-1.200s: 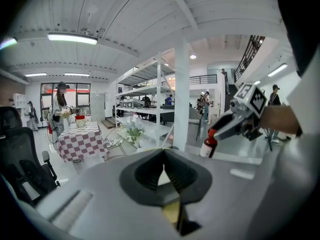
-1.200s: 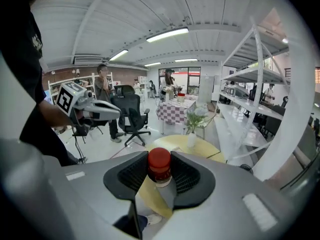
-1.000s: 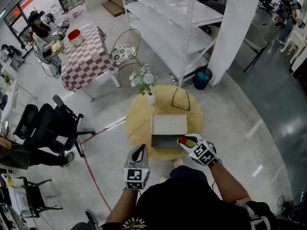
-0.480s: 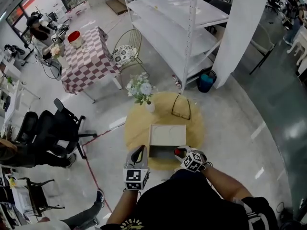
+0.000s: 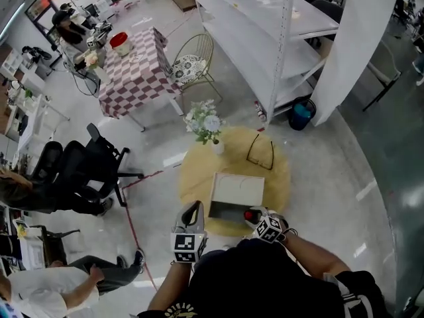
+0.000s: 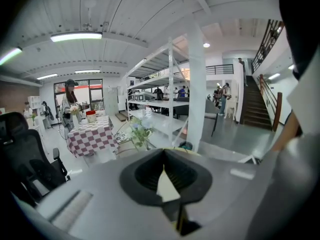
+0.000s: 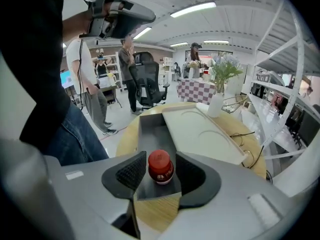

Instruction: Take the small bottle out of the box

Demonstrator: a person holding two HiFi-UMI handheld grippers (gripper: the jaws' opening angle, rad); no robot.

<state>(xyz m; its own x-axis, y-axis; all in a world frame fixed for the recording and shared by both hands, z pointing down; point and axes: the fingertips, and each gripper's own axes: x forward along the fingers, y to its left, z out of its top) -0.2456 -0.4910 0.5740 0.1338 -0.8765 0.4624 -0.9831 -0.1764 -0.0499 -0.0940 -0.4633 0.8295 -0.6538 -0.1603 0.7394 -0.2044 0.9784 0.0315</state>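
Left side: the left hand-held gripper (image 5: 193, 211) hangs off the near edge of the desk (image 5: 199, 177), clear of the work. Its jaws are clenched tip to tip with nothing between them. I judge it parked there to keep the approach free.

Centre: the box (image 7: 152, 131) lies toward the near edge of the desk, its pale lid (image 7: 200, 131) folded flat toward the far side. That leaves the dark interior open from above, which suits a top or front approach.

Right side: the small bottle (image 7: 160, 167) stands upright on the box floor at its near end, red cap up. The right hand-held gripper (image 5: 256, 216) straddles it, jaws opening, one pad on each side. A gap shows at the right pad, so I read it as released. The bottle is not yet out of the box.
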